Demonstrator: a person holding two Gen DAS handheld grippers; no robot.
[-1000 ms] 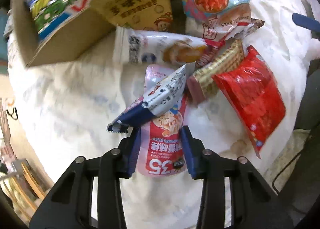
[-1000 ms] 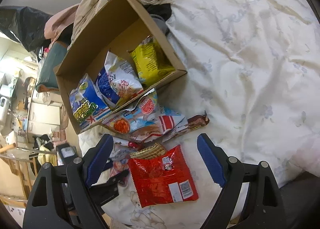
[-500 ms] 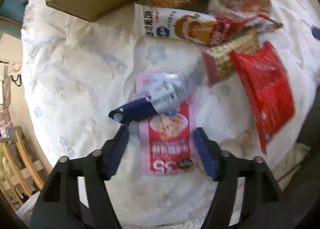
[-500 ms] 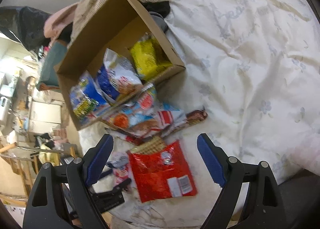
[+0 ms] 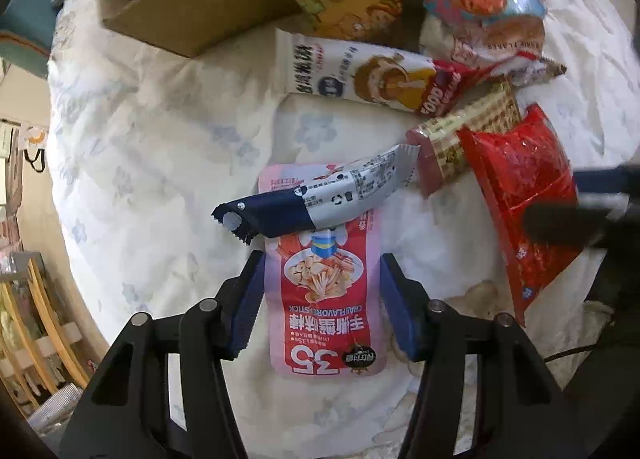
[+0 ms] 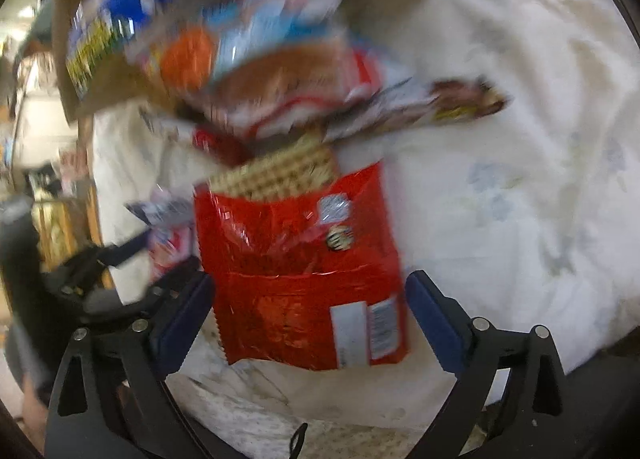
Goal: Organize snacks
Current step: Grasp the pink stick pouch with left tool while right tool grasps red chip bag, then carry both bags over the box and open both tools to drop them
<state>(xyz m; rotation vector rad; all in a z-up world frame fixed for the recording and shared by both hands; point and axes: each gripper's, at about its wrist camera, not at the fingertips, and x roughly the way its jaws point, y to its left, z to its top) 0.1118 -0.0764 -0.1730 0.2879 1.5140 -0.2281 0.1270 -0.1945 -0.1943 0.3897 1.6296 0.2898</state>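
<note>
The left gripper points down over the white bedspread, its jaws partly spread and just now closing in from a wider gap. The pink-and-red crab stick pouch lies flat between the blue pads, which stand just beside its long edges; whether they press on it cannot be told. A slim navy-and-silver sachet lies slanted across the pouch's far end, beyond the fingertips.

The right gripper hangs over the red snack bag with jaws spread wide, having just opened further. The bag's near end lies between the pads, with a gap on each side. This bag sits near the bedspread's edge, its far end overlapping a checkered wafer packet.

Further in, a white-and-red packet and other wrappers are piled against the cardboard box, which holds more snacks and is cut off at the top of both views. The right wrist view is heavily motion-blurred, so the labels there are unreadable. In the left wrist view the right gripper shows only as a dark smear over the red bag.
</note>
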